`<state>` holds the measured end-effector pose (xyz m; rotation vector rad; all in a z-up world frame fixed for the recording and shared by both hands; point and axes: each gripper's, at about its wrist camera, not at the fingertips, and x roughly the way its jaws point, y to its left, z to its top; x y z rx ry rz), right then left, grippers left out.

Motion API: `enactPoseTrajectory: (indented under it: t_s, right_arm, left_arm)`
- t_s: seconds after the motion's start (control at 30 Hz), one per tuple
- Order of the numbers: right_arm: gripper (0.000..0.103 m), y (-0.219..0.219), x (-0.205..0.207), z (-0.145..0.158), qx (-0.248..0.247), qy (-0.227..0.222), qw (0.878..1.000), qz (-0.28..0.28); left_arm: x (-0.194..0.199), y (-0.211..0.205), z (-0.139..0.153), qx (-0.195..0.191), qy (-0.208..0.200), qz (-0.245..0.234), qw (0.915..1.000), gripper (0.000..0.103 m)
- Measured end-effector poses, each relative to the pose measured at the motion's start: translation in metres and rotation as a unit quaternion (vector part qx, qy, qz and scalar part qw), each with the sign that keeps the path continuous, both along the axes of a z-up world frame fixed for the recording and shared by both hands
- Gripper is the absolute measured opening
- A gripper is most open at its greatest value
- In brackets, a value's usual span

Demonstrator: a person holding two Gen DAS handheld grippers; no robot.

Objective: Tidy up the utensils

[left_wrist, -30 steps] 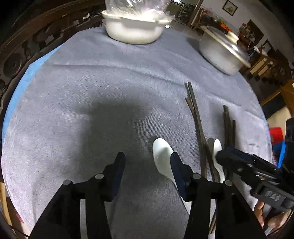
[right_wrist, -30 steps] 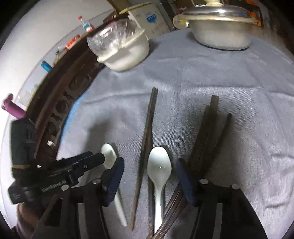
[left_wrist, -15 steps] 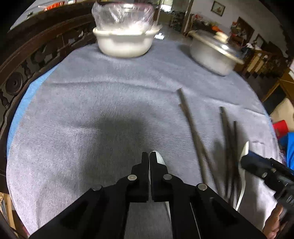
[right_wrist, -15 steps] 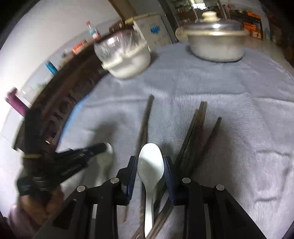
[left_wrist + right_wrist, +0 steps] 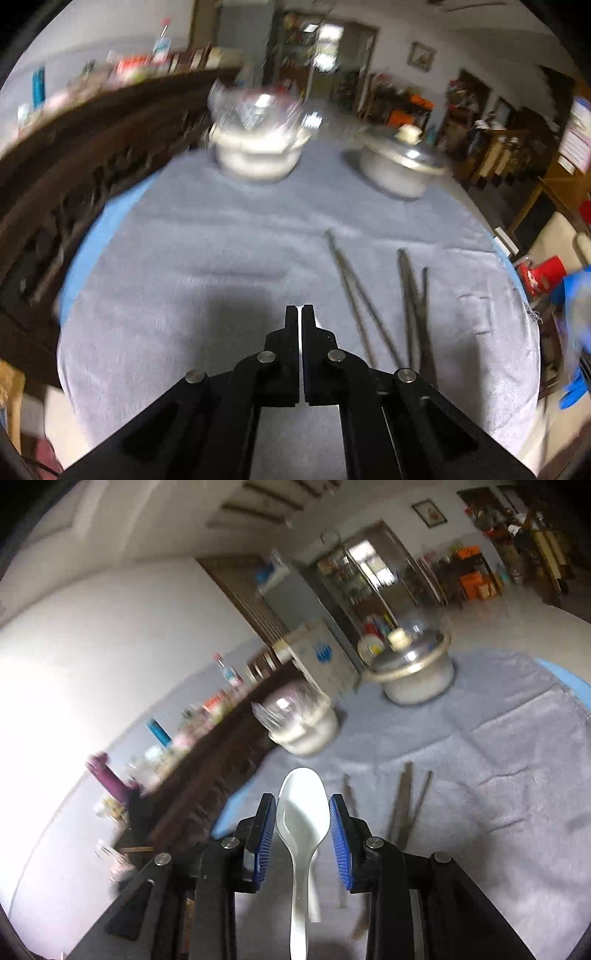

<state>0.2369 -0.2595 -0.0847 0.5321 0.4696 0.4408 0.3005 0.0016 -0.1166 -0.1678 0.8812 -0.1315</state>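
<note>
My right gripper (image 5: 303,808) is shut on a white spoon (image 5: 303,812) and holds it up above the grey cloth, bowl end forward. My left gripper (image 5: 300,317) is shut; a thin white edge shows between its jaws, likely the other white spoon, mostly hidden. Dark chopsticks (image 5: 354,299) lie on the cloth right of the left gripper, with a second bunch of chopsticks (image 5: 413,295) further right. They also show in the right wrist view (image 5: 406,805), below and right of the held spoon.
A grey cloth (image 5: 184,295) covers the round table. A white bowl covered with plastic wrap (image 5: 258,147) and a lidded metal pot (image 5: 399,166) stand at the far side. A dark carved wooden rail (image 5: 55,206) runs along the left.
Both grippers have lifted and tilted up from the table. The right one carries its white spoon up. The left spoon no longer shows ahead of the left jaws.
</note>
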Motion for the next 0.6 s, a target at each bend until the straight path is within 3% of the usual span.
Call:
enactPoseTrajectory:
  t_s: [0.1,0.13,0.17,0.23,0.33,0.43,0.5,0.53,0.57,0.6]
  right_arm:
    - [0.032,0.014,-0.023,0.007,0.001,-0.031,1.000,-0.001]
    - [0.032,0.020,-0.030,0.008,-0.008,-0.039,0.999,-0.004]
    - [0.032,0.023,-0.034,0.007,-0.011,-0.042,0.999,-0.004]
    - [0.032,0.031,-0.041,0.001,-0.022,-0.040,0.999,-0.001]
    - [0.032,0.037,-0.048,-0.003,-0.037,-0.040,0.999,0.000]
    - [0.032,0.039,-0.053,-0.009,-0.050,-0.038,0.998,-0.002]
    - [0.032,0.036,-0.056,-0.013,-0.050,-0.033,0.998,-0.001]
    - [0.032,0.033,-0.058,-0.015,-0.048,-0.030,0.998,-0.004]
    - [0.032,0.031,-0.058,-0.017,-0.045,-0.026,0.999,-0.004]
    - [0.032,0.029,-0.059,-0.018,-0.044,-0.025,0.999,-0.006]
  left_arm:
    - [0.011,0.007,-0.015,-0.020,0.040,0.016,0.9989,0.006]
    - [0.017,0.005,-0.021,-0.017,0.051,0.019,0.9984,0.018]
    - [0.019,0.002,-0.024,-0.014,0.057,0.019,0.9981,0.040]
    - [0.032,-0.008,-0.038,0.009,0.073,0.023,0.9970,0.063]
    - [0.049,-0.021,-0.060,0.052,0.088,0.029,0.9943,0.063]
    - [0.069,-0.027,-0.079,0.061,0.118,0.036,0.9904,0.062]
    - [0.070,-0.034,-0.078,0.087,0.100,0.039,0.9904,0.042]
    - [0.071,-0.037,-0.077,0.091,0.099,0.028,0.9905,0.020]
    - [0.070,-0.040,-0.076,0.095,0.095,0.023,0.9907,0.011]
    - [0.070,-0.041,-0.075,0.095,0.093,0.018,0.9909,0.011]
